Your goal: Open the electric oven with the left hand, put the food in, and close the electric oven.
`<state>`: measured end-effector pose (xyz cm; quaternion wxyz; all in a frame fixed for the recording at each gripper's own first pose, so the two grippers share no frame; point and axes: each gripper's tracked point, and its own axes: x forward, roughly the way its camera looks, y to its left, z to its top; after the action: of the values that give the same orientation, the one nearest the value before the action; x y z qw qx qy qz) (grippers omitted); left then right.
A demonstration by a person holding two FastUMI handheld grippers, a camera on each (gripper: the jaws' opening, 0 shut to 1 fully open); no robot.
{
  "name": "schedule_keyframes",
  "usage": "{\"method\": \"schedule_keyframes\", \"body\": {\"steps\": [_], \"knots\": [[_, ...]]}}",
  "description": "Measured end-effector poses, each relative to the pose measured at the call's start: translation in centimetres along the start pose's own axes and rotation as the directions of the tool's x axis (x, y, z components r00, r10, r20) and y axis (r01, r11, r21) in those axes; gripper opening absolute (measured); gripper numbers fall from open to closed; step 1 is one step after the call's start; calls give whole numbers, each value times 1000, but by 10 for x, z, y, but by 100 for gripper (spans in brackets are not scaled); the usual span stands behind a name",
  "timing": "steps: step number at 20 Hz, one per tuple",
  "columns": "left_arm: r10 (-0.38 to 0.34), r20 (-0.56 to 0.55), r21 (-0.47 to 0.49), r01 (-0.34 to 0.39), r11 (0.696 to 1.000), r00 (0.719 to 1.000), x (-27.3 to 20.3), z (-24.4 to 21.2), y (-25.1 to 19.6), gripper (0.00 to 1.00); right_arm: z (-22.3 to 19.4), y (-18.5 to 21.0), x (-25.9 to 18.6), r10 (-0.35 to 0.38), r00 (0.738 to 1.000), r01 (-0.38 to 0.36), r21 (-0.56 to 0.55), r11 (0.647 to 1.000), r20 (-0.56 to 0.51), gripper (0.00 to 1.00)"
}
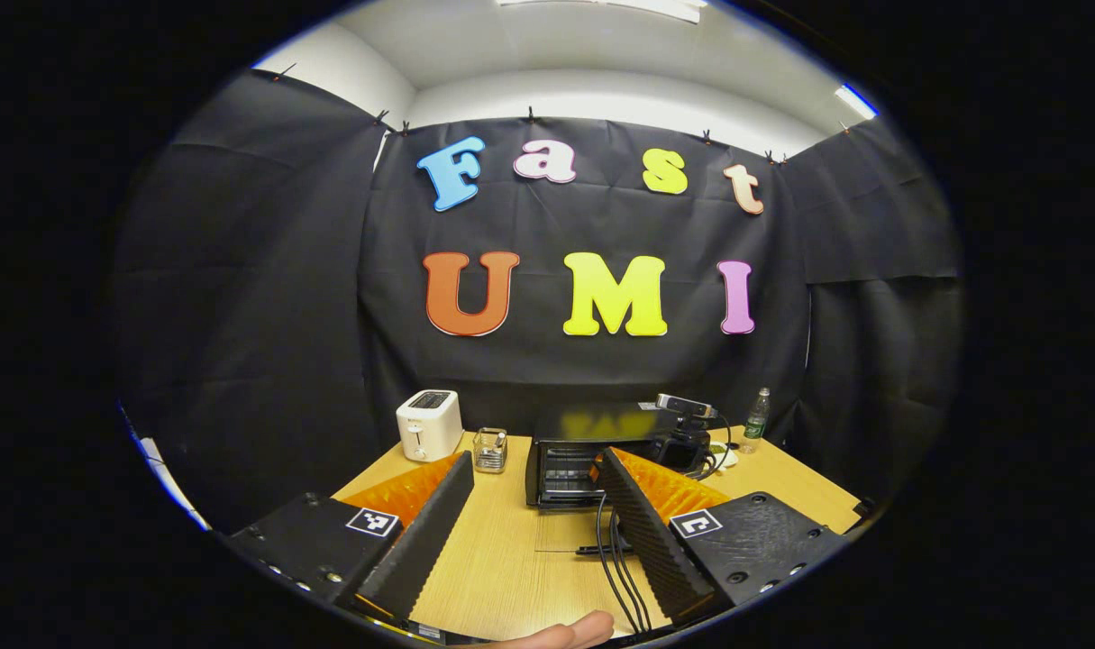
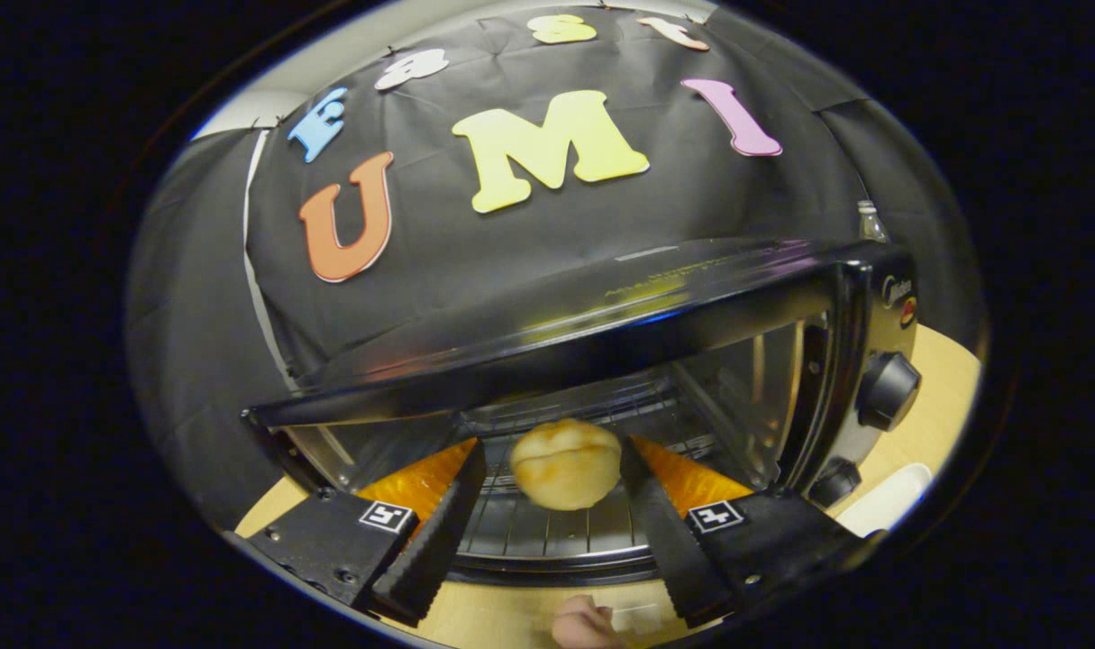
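Observation:
The black electric oven (image 1: pixel 572 461) stands at the back of the wooden table, its glass door (image 1: pixel 583 541) folded down flat in front. My left gripper (image 1: pixel 536 458) is open and holds nothing, hovering over the table well short of the oven. In the right gripper view the oven (image 2: pixel 655 306) is close, its cavity open. A round golden bun (image 2: pixel 565 464) lies on the wire rack (image 2: pixel 520 527) just inside. My right gripper (image 2: pixel 552 448) is open around the bun, with a gap showing at its left finger.
A white toaster (image 1: pixel 430 424) and a small glass holder (image 1: pixel 490 449) stand left of the oven. A camera (image 1: pixel 687 406) and a bottle (image 1: pixel 756 419) are to its right. Black cables (image 1: pixel 615 559) hang by my left gripper. The oven's knobs (image 2: pixel 888 389) and a white dish (image 2: pixel 889 500) lie on the right.

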<state>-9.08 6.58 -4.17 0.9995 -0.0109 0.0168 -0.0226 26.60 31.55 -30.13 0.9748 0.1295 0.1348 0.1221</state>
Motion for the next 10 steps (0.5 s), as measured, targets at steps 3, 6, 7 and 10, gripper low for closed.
{"method": "schedule_keyframes", "body": {"steps": [3, 6, 7, 10], "knots": [[2, -8, 2, -2, 1000, 1000, 0, -4, -2, 83, 0, -4, -24, 7, 1000, -8, -8, 1000, -15, 96], [-10, -17, 4, 10, 1000, 1000, 2, -8, -9, 93, 9, -6, -57, 36, 999, -36, -7, 999, -8, 94], [-15, -27, 4, 15, 1000, 1000, 3, -11, -12, 83, 14, -9, -68, 42, 999, -42, -5, 999, -3, 97], [-19, -51, 13, 19, 1000, 999, 10, -21, -19, 93, 27, -9, -101, 94, 996, -94, 3, 996, 3, 94]]}}
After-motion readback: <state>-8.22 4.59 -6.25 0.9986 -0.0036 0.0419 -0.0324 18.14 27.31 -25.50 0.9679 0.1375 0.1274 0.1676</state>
